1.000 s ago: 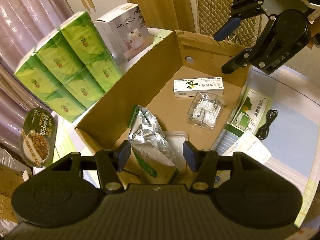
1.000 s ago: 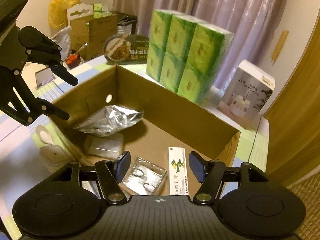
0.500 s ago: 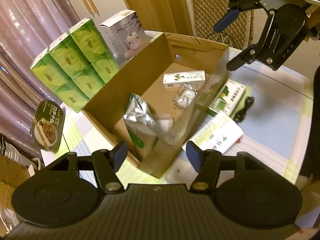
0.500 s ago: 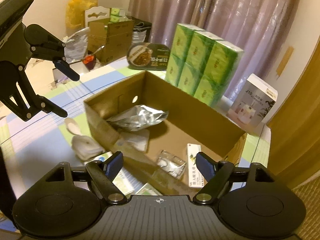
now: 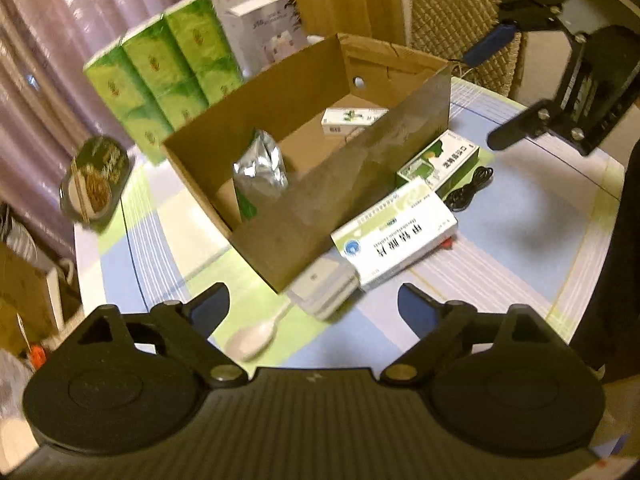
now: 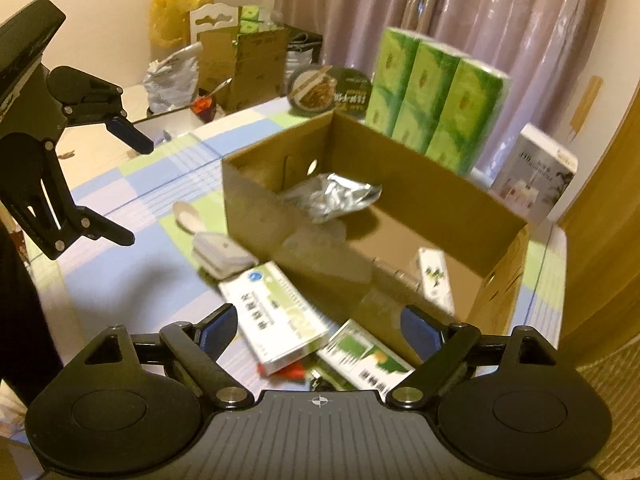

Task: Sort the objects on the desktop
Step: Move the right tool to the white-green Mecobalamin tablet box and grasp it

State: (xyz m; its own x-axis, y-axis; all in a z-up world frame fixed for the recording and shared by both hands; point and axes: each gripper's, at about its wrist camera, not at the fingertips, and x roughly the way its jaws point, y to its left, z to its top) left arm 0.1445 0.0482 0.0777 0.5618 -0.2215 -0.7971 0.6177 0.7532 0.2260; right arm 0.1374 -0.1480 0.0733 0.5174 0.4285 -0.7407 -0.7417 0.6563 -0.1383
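An open cardboard box [image 5: 352, 188] stands on the table with a silver foil bag [image 5: 260, 164] and a small white and green carton [image 5: 352, 118] inside. In front of it lie a white medicine box [image 5: 394, 232], a green and white box [image 5: 440, 160], a black cable [image 5: 468, 188], a flat white case [image 5: 324, 284] and a white spoon [image 5: 252, 336]. My left gripper [image 5: 314, 300] hangs above the case and spoon, its jaws opening with nothing between them. My right gripper [image 6: 318, 316] hovers over the medicine box [image 6: 276, 312], jaws also opening and empty.
Green tissue packs [image 5: 168, 68], a white appliance carton [image 5: 268, 28] and a noodle bowl [image 5: 96, 176] stand behind the box. A woven chair [image 5: 460, 8] is beyond the table. Cardboard boxes and bags [image 6: 240, 60] crowd a side surface. A person's dark sleeve edges both views.
Both grippers have drawn back from above the box's inside to its near side, and both pairs of jaws have spread wider. The objects in front of the box have come into view.
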